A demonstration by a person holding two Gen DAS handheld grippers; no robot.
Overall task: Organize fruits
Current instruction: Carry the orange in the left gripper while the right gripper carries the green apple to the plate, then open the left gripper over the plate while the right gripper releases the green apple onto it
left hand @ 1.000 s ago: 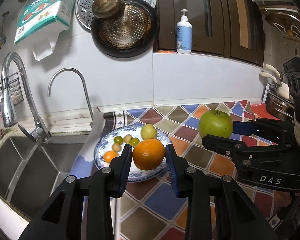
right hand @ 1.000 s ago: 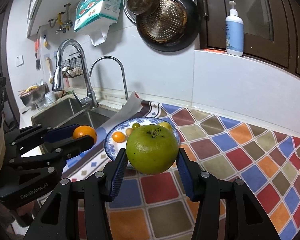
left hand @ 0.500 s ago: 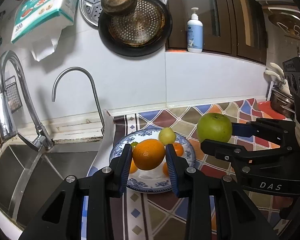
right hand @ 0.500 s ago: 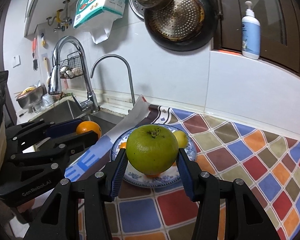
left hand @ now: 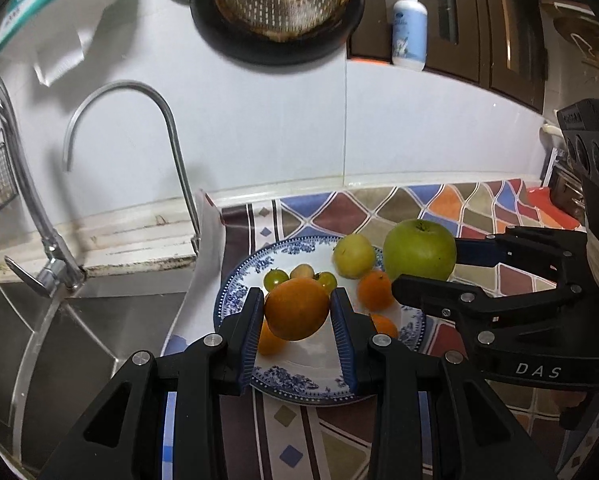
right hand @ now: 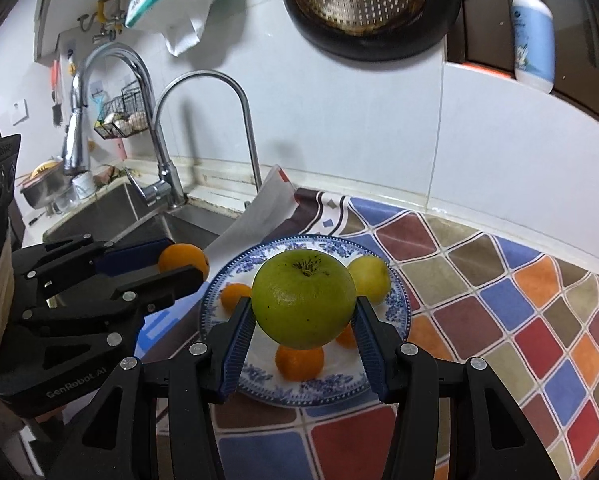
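Tongs over fruit-filled plate

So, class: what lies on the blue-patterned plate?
On the plate: a yellow-green fruit, small oranges and small green fruits. The held orange and green apple cover parts.

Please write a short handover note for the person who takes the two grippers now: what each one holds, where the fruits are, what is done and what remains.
Left gripper: shut on the orange, held above the blue-patterned plate.
Right gripper: shut on the green apple, also above the plate.
On the plate: a yellow-green fruit, small oranges and small green fruits.
Done: both fruits picked up and brought over the plate.
Left: probably set both down in free spots and open.
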